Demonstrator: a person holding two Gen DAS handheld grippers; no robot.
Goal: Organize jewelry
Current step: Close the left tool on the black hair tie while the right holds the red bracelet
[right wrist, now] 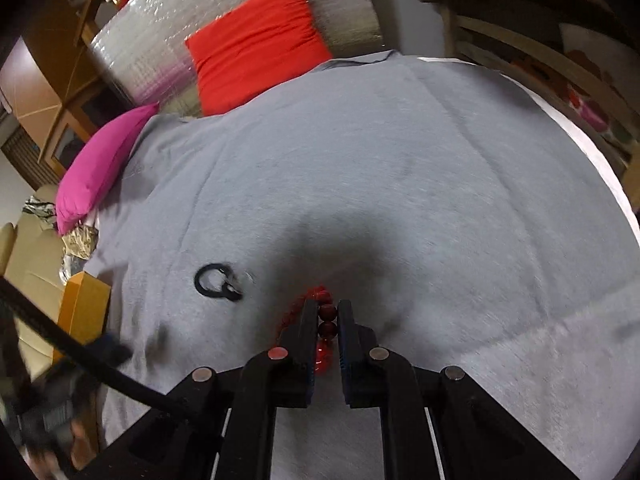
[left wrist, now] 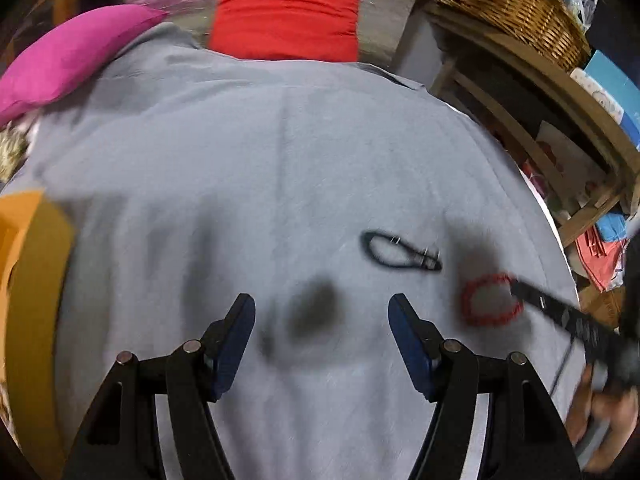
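Right wrist view is showing me the red bead bracelet point(right wrist: 325, 320): glossy round dark-red beads on a loop, and my right tongs point(right wrist: 325, 312) are clamping a stretch of it just above the grey sheet point(right wrist: 400, 184) covering the bed. Beside it a black bracelet point(right wrist: 218, 280) is lying flat, looped with a small clasp. My left tongs point(left wrist: 322, 308) are hanging open, holding nothing. An orange box point(right wrist: 82, 308) is sitting at the bed's left edge; red cushion point(right wrist: 256, 48) and pink cushion point(right wrist: 100, 164) are resting at the far end.
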